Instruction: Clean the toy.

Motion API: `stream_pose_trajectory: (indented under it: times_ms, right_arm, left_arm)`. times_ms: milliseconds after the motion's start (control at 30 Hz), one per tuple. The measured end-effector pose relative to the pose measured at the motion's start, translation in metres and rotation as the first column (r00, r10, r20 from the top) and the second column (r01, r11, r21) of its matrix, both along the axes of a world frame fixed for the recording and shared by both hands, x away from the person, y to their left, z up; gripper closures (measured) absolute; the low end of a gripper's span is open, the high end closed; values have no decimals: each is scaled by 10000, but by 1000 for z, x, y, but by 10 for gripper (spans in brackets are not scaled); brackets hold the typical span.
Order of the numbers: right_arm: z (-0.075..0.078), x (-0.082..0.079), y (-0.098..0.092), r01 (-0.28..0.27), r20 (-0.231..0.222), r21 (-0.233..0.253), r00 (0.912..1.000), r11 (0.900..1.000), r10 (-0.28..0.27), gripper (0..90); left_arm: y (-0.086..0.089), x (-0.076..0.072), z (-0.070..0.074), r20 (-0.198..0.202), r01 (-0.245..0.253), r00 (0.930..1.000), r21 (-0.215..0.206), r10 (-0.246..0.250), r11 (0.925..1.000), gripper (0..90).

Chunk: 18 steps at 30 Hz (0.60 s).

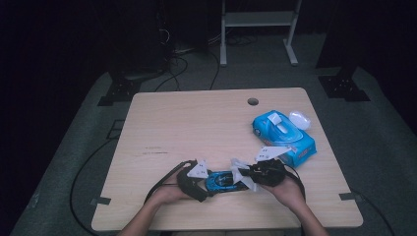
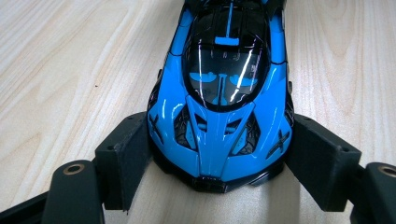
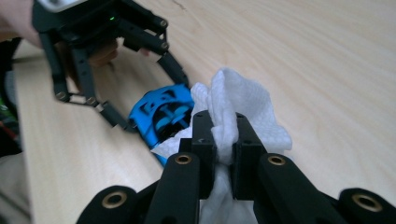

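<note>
Each gripper is built of matte black plastic: the left gripper (image 2: 215,172) has two blocky, flat-faced jaws on thick arms, with brass-coloured rivets set in round bosses at the joints. The right gripper (image 3: 223,140) has the same black jaws and brass rivets. In the high view both grippers carry a pale grey three-cornered plate on top and trail a black cable, and the person's forearms are bare, with no sleeves.
</note>
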State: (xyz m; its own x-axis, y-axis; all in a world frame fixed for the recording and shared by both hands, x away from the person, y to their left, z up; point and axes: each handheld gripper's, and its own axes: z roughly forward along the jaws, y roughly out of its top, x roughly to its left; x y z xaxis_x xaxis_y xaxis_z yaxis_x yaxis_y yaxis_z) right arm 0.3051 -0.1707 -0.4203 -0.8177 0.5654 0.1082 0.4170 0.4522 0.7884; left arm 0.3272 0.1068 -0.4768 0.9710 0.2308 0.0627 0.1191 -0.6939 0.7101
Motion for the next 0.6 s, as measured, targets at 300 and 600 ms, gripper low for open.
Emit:
stream_pose_trajectory:
  times_ms: [300, 600]
  right_arm:
    - [-32, -5, -4, -68, -986, -131, 9951, 9999, 55, 821]
    - [-33, -5, -3, -177, -955, -300, 9953, 9994, 147, 822]
  left_arm:
    - [1, 5, 5, -699, -200, 9974, -51, 196, 9998, 215]
    - [15, 15, 12, -1607, -907, 9842, -952, 746, 9913, 232]
